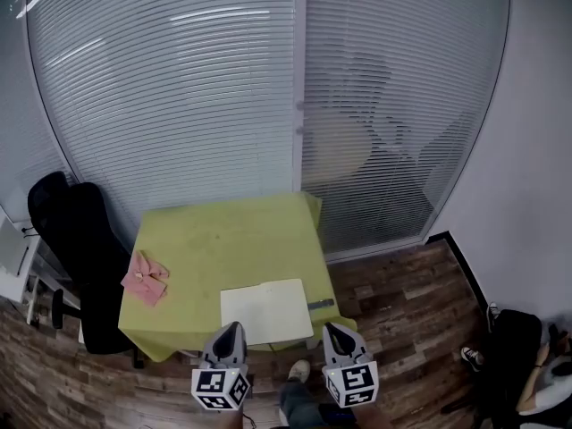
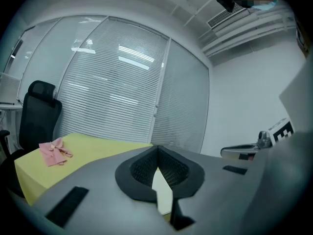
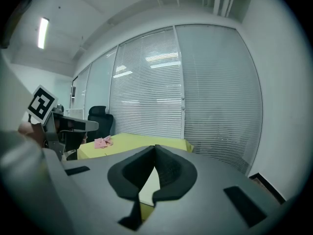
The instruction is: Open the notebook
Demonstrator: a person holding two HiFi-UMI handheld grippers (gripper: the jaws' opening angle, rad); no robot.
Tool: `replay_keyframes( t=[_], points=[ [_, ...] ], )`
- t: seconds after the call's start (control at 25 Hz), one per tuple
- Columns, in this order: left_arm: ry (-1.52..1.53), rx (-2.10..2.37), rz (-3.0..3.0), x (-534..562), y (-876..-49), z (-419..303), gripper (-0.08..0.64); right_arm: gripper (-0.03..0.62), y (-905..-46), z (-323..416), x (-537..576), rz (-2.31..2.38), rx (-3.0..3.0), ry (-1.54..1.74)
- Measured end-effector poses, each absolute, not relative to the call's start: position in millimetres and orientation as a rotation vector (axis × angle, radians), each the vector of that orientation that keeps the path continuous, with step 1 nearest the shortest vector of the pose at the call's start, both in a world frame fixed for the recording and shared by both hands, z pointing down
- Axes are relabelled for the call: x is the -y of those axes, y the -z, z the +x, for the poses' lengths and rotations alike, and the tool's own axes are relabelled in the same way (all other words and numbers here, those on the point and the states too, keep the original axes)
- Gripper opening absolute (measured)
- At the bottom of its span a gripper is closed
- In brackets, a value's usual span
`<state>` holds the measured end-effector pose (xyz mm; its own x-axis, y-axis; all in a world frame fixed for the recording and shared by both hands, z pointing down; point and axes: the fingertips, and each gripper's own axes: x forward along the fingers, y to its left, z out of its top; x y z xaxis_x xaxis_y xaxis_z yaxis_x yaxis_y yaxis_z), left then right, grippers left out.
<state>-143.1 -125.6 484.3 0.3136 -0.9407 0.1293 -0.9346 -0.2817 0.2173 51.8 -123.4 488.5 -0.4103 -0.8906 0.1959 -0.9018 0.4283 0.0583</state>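
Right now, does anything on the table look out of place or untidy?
Only the pink cloth: it lies crumpled in a heap near the left edge of the yellow-green table. The notebook lies flat and roughly square to the table. Nothing looks spilled or damaged.

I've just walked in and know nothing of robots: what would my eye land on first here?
The bright yellow-green table stands out mid-room, with a white notebook at its near edge and a crumpled pink cloth on its left side. Just in front, the left tool and right tool hover with jaws shut, holding nothing.
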Motion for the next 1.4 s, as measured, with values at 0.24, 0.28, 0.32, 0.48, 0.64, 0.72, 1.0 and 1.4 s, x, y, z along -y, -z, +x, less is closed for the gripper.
replay_keyframes(
  t=[0.24,0.28,0.32,0.48,0.64,0.72,1.0,1.4],
  points=[
    [0.095,1.693,2.318,123.1,-479.6,-143.8,0.025,0.012,-488.1,52.4,118.2,1.579,2.479,-0.072],
    [0.090,1.695,2.321,123.2,-479.1,-143.5,0.024,0.012,-487.4,52.9,118.2,1.581,2.479,-0.069],
    [0.087,1.699,2.323,123.3,-478.7,-143.3,0.025,0.012,-486.9,53.6,118.3,1.582,2.481,-0.069],
    [0.087,1.707,2.328,123.0,-477.8,-141.7,0.025,0.012,-486.1,56.9,118.8,1.591,2.484,-0.070],
    [0.086,1.707,2.335,121.6,-475.8,-140.2,0.025,0.012,-484.7,57.7,117.6,1.589,2.483,-0.065],
    [0.082,1.705,2.338,121.3,-475.9,-139.4,0.025,0.012,-485.0,58.0,117.1,1.589,2.482,-0.062],
    [0.081,1.705,2.332,119.7,-478.9,-140.9,0.024,0.012,-487.7,57.4,115.4,1.583,2.482,-0.066],
    [0.091,1.706,2.324,115.4,-478.5,-146.3,0.025,0.012,-485.3,52.8,112.3,1.575,2.486,-0.052]
  ],
)
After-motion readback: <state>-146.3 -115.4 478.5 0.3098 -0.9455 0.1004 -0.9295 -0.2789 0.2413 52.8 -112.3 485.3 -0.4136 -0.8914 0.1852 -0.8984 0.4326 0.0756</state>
